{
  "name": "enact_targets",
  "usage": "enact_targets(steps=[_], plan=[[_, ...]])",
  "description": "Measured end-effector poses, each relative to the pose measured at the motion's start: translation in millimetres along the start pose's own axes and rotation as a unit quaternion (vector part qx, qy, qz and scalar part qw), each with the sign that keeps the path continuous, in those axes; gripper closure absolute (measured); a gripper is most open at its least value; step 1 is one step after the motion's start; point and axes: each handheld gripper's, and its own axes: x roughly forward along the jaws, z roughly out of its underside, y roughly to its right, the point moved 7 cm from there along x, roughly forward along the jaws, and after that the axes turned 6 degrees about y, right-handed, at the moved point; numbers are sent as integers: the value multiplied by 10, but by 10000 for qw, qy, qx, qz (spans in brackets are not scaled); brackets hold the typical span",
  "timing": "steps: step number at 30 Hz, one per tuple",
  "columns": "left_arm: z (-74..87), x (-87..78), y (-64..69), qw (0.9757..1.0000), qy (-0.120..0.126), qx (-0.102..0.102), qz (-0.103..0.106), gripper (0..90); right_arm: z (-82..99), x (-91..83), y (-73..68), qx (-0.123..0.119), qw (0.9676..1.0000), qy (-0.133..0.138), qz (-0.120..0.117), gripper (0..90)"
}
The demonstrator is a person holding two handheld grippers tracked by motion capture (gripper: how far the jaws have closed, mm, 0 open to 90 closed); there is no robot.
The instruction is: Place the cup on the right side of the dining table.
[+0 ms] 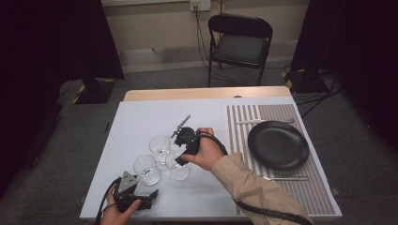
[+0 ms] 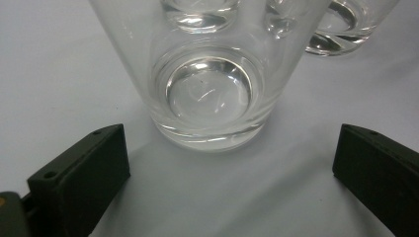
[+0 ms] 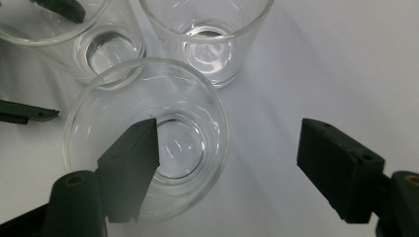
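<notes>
1. The right gripper (image 3: 227, 168) hangs over the nearest clear drinking glass (image 3: 148, 143), its jaws apart: one is inside the rim, the other outside, neither pressing the wall.
2. The left gripper (image 2: 232, 173) rests low with its jaws wide apart; a second clear glass (image 2: 210, 79) stands just ahead of them.
3. A third clear glass (image 3: 210, 34) stands beyond.

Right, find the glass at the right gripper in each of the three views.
High view: the glass is the right-hand one of the three, just under the hand.
Left gripper view: upper right, cut off by the top edge.
Right gripper view: lower left, with one jaw over its mouth.
Shared landmark: the front-left glass, which is large and central in the left gripper view and top left in the right gripper view.
</notes>
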Motion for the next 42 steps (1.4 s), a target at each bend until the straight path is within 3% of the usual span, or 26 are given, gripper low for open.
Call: enact_targets(steps=[8,27,30,39,42], plan=[[0,0,-1,10000,1,5,-1,0,30,66,-16,28,9999,-121,-71,372],[0,0,-1,10000,1,7,-3,1,72,161,-54,181,9988,-420,-167,768],[0,0,0,10000,3,1,-6,1,79,184,-64,199,9986,-487,-98,780],[0,1,0,10000,2,0,-3,1,67,197,-64,565,9973,-477,-22,830],[0,2,0,10000,11,-1,3,1,63,193,-66,544,9972,-514,9,832]])
